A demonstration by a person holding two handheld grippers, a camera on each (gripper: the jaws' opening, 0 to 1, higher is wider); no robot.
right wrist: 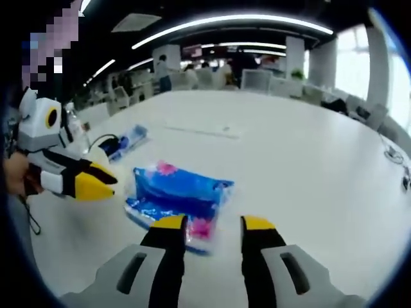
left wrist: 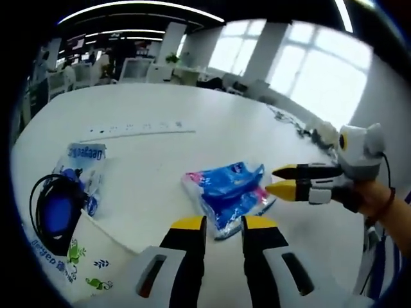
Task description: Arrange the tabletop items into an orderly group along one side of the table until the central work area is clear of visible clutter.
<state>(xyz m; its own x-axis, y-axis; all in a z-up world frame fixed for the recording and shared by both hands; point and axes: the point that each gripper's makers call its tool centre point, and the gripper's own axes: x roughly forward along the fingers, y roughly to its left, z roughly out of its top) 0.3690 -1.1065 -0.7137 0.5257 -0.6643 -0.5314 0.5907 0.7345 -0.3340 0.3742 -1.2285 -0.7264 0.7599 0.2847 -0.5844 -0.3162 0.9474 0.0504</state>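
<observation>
In the left gripper view, at the far left edge, a coiled black cable lies on a white bag with green print, and just above and right of it sits a small blue-and-white pouch. Further up, left of centre, a long white power strip lies flat on the white table. These things sit loosely together toward one side, which looks like the group being built. At the middle of the frame lies the blue and pink tissue pack, well apart from that cluster, so it reads as the clutter left to shift. The left gripper rises from the bottom edge just before the pack, its jaws parted with nothing between them. At the right, the right gripper comes in with its yellow tips narrowly apart, right at the pack's right end, though contact cannot be told. In the right gripper view, the left gripper shows at the left edge, the tissue pack sits centre, and the right gripper at the bottom stands parted and empty, its left jaw overlapping the pack's near edge. Both tools flank the pack, probably to pinch or push it toward the group.
</observation>
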